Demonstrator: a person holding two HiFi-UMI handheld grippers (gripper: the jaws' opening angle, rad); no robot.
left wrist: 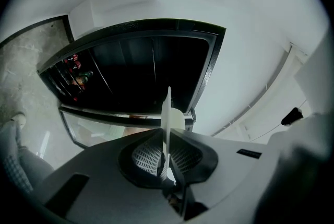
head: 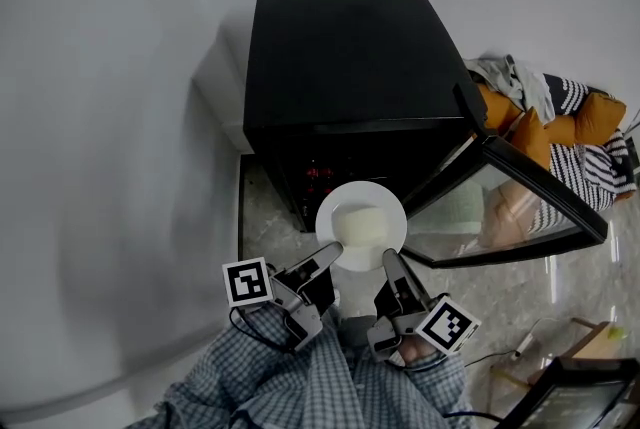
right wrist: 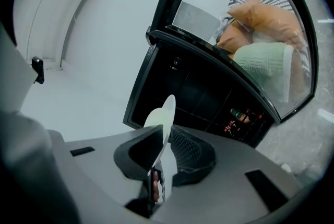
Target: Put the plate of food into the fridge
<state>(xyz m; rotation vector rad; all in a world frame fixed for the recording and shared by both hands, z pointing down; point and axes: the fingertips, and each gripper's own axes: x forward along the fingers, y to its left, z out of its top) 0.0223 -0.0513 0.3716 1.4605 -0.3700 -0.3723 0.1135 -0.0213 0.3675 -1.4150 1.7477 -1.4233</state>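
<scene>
You hold one plate [head: 328, 204], carrying one pale block of food [head: 358, 223], in two grippers: the left gripper [head: 333, 250] and the right gripper [head: 389, 260]. Ahead of both stands one fridge [head: 350, 57] with one glass door [head: 500, 207], open on the right gripper's side.

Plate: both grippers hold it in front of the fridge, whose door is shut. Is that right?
No, the door is open, swung wide, as the head view shows. The rest holds: the left gripper and the right gripper both grip the plate in front of the fridge.
</scene>
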